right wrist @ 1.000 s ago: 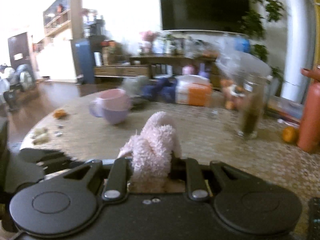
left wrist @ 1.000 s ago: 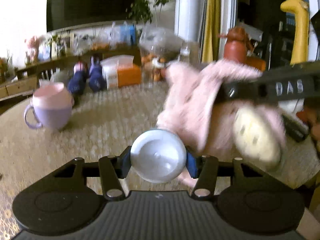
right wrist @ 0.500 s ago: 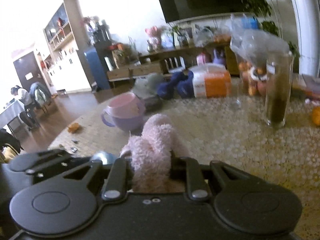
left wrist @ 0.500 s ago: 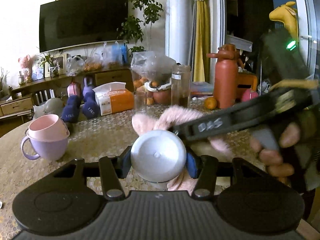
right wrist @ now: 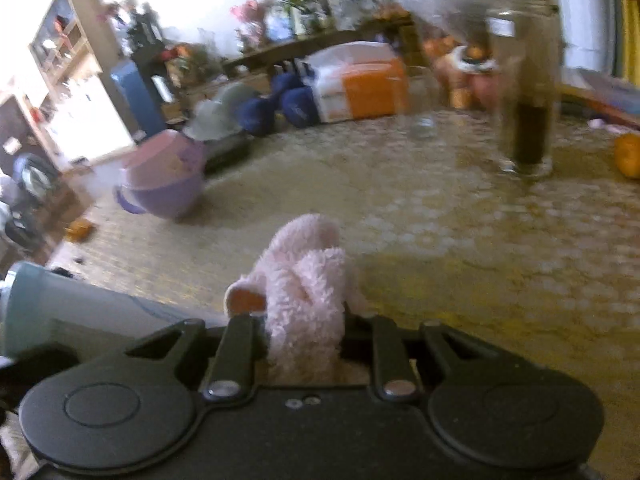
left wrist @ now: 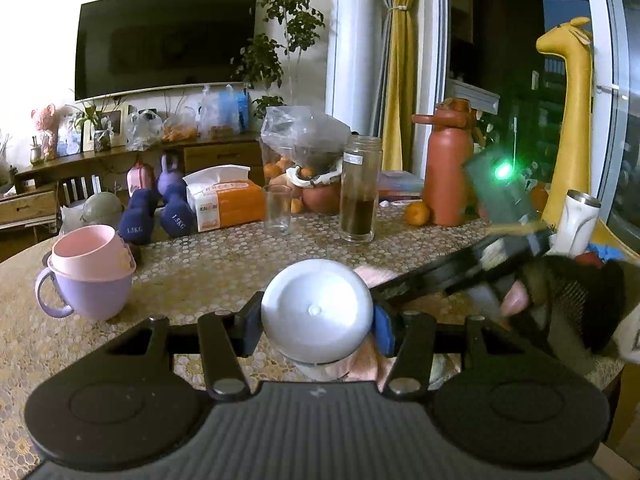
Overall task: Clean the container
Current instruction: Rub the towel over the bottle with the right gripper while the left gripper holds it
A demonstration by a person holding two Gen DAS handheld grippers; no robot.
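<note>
Over the near bench (left wrist: 208, 264), left tool (left wrist: 316, 316) clamps the container (left wrist: 316, 310); right tool (right wrist: 304, 340), gripping the cloth (right wrist: 306, 280), should rub its wall firmly.

Patterned round table (left wrist: 208, 264): stacked cups (left wrist: 90, 276), dumbbells (left wrist: 156, 216), tissue box (left wrist: 228, 202), glass jar (left wrist: 360, 188).

Your table (left wrist: 208, 272) carries clutter: pink cup nested in purple mug (left wrist: 94, 280) at your left, two blue dumbbells (left wrist: 156, 220) behind it, orange tissue pack (left wrist: 226, 200) beside them. Empty glass (left wrist: 279, 210) stands just left of tall jar (left wrist: 360, 188) with dark contents. Orange thermos (left wrist: 448, 168) at your right, tangerine (left wrist: 416, 213) near its base. Yellow giraffe (left wrist: 570, 120) far right.
</note>
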